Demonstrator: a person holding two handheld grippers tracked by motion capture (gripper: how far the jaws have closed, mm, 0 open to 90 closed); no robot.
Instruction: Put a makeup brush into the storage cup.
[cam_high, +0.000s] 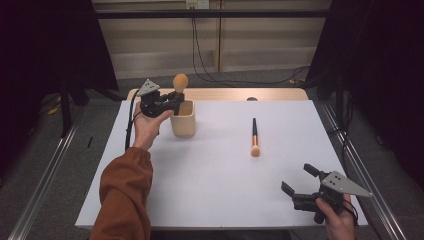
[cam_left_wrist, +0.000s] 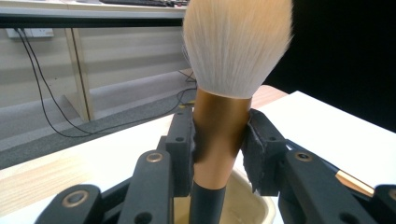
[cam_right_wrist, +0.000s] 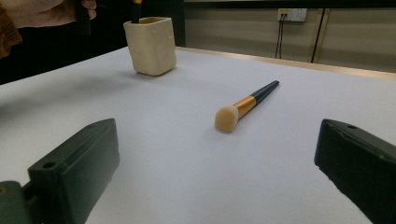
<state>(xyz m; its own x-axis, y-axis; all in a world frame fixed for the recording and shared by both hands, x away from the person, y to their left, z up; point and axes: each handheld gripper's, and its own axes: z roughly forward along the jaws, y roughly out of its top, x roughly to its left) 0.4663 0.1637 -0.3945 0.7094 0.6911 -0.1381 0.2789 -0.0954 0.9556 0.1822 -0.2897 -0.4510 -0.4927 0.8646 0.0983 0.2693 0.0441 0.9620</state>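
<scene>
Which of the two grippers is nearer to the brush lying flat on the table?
The right gripper. It sits open at the table's near right corner, facing the lying brush. The left gripper is farther off, holding another brush over the cup.

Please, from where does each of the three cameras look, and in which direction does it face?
High view: above the near table edge, facing forward and down; both forearms, left gripper, right gripper.
Left gripper view: along its jaws clamping the big brush over the cup.
Right gripper view: low, between open jaws, toward the small brush.
Shared: cup, small brush.
</scene>
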